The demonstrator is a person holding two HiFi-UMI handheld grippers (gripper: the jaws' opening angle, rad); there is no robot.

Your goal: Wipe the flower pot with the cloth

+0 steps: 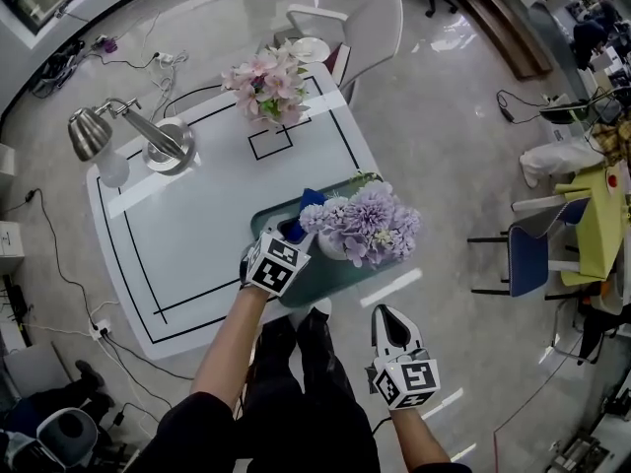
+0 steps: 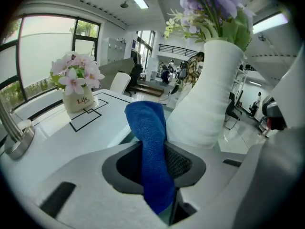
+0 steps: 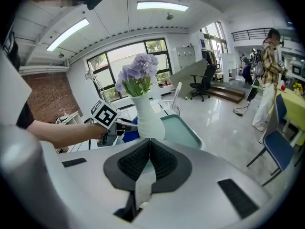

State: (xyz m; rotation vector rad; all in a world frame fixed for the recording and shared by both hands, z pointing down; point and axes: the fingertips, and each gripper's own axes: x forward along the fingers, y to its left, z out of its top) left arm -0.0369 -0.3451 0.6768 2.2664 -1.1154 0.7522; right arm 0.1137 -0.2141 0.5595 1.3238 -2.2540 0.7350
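Observation:
A white flower pot (image 1: 333,243) with purple flowers stands in a teal tray (image 1: 325,276) at the table's front right. My left gripper (image 1: 294,231) is shut on a blue cloth (image 1: 311,201) just left of the pot. In the left gripper view the cloth (image 2: 151,147) hangs between the jaws, and the pot's white body (image 2: 209,99) is right beside it; whether they touch is unclear. My right gripper (image 1: 389,318) is shut on nothing, over the floor in front of the tray. From the right gripper view the pot (image 3: 145,118) stands ahead of the shut right gripper (image 3: 149,147).
A second pot with pink flowers (image 1: 266,85) stands at the table's far side on a marked square. A desk lamp (image 1: 128,136) is at the left. A white chair (image 1: 365,28) stands behind the table, and a blue chair (image 1: 527,254) to the right.

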